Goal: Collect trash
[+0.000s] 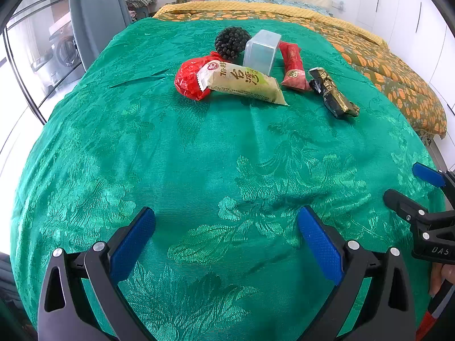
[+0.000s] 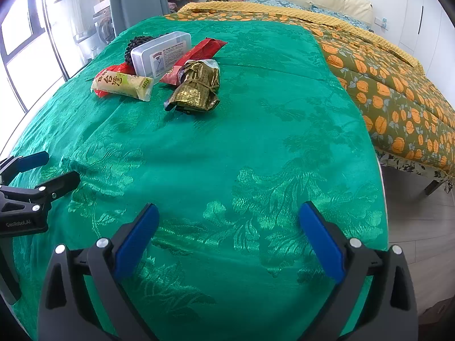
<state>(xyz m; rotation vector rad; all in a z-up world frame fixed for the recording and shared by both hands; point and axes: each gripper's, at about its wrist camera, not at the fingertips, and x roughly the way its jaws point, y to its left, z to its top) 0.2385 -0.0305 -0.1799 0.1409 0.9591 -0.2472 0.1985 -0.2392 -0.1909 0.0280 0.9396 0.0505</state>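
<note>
Bedroom, green brocade cloth (image 1: 199, 156) over counter | trash heap at far end: beige Chinese-print snack wrapper (image 1: 244, 83), crumpled gold foil wrapper (image 2: 196, 91), clear plastic box (image 2: 160, 52) | left gripper (image 1: 226, 241) and right gripper (image 2: 229, 236) fingers apart, empty | risk: slick foil slipping, fingers snagging cloth | "GenRobot.AI" legible.

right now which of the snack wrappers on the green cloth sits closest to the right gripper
The crumpled gold and black wrapper. It lies at the near right edge of the pile, ahead of the beige packet and the red wrapper behind it.
</note>
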